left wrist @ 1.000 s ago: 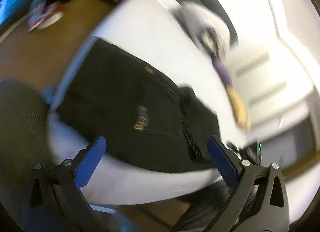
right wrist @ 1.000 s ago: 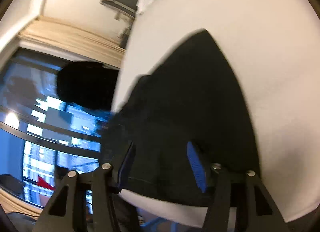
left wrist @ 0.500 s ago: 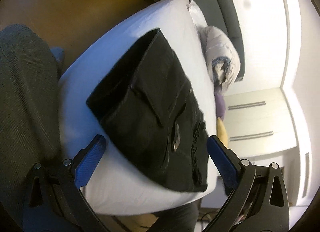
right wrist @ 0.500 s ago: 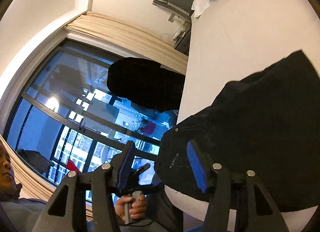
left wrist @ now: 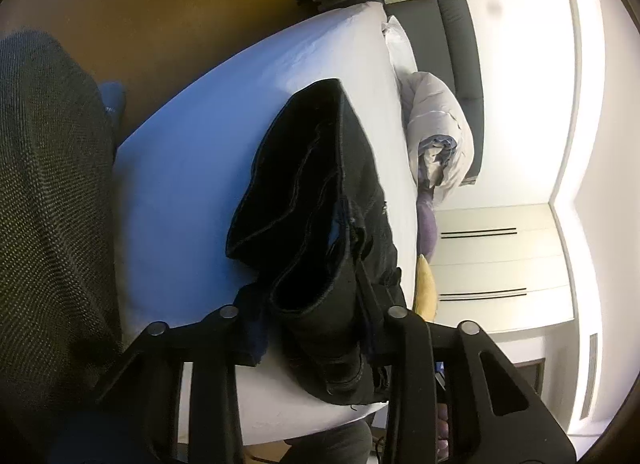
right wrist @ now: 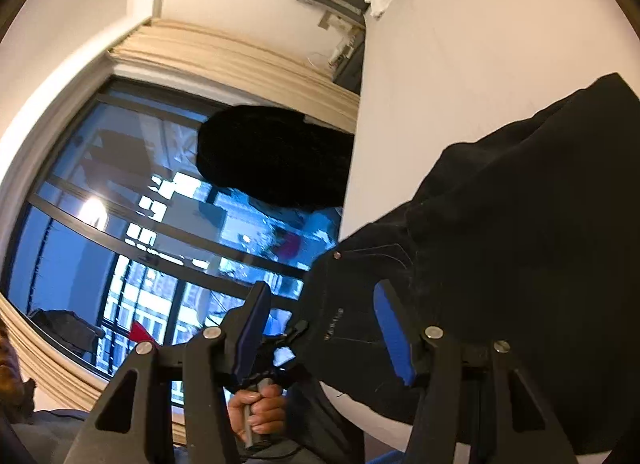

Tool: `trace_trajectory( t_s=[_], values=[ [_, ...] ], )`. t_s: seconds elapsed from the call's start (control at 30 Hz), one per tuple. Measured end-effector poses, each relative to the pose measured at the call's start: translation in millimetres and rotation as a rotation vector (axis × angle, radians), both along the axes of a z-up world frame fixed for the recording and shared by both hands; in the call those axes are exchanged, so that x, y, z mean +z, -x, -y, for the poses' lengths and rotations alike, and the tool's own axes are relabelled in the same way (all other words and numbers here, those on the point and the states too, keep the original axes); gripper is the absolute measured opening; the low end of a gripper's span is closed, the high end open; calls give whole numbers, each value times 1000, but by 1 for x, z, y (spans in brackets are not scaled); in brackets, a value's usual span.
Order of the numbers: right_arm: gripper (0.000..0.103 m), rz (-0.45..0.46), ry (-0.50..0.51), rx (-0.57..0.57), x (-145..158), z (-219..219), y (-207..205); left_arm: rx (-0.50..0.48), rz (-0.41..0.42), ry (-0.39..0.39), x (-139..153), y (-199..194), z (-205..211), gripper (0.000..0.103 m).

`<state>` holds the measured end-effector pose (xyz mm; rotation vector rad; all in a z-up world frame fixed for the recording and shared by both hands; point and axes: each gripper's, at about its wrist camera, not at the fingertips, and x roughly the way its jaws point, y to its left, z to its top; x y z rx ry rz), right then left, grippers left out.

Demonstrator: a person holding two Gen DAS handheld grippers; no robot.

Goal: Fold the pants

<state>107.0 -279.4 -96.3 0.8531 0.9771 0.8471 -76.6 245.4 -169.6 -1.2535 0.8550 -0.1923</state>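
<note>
Black pants (left wrist: 320, 192) lie folded on the white bed (left wrist: 188, 168). In the left wrist view my left gripper (left wrist: 312, 328) is shut on the near end of the pants, and the fabric bunches up between the fingers and hides the pads. In the right wrist view the same pants (right wrist: 520, 232) fill the lower right. My right gripper (right wrist: 324, 328) is open, and the waist corner of the pants lies between its blue pads (right wrist: 394, 336), with no grip on it.
A bundled grey duvet (left wrist: 440, 132) and a pillow (left wrist: 400, 44) lie at the head of the bed by the dark headboard (left wrist: 460, 32). A grey chair back (left wrist: 48, 204) stands at left. A window (right wrist: 120, 244) and a black chair back (right wrist: 272, 156) are beyond the bed edge.
My left gripper has closed on the near end of the pants and lifted the fabric, which now bunches up. My right gripper stays open and has moved closer to the waist corner.
</note>
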Motion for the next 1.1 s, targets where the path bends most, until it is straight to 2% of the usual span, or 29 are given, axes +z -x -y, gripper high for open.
trace_trajectory(
  t_s=[0.17,0.3,0.33,0.4,0.43,0.53,0.67,0.8,0.93,1.0,1.1],
  values=[
    [58,-59,84,44,-10,-19,-27,1,53,-62,30,-1,4,19],
    [58,-112,126,88,-27,-32,-45,-23,85,-122,56,-3,10,17],
    [59,-139,140,104,-33,-36,-49,-22,83,-126,58,-4,12,17],
    [70,-256,243,121,-61,-44,-55,-21,76,-130,63,-9,15,16],
    [67,-278,272,124,-71,-46,-55,-21,70,-134,65,-8,15,16],
    [67,-208,263,101,-71,-44,-48,-30,73,-165,74,-10,18,15],
    [67,-107,317,88,-67,-50,-36,-54,94,-224,91,-19,27,15],
    [68,-82,305,68,-68,-48,-34,-85,122,-276,113,-32,43,14],
    [71,-158,177,20,-62,-24,-37,-131,164,-345,144,-43,65,14],
    [74,-127,97,-22,-50,-4,-34,-187,209,-415,168,-52,90,14],
    [77,-70,80,-37,-25,24,-31,-308,277,-522,197,-68,145,14]
  ],
)
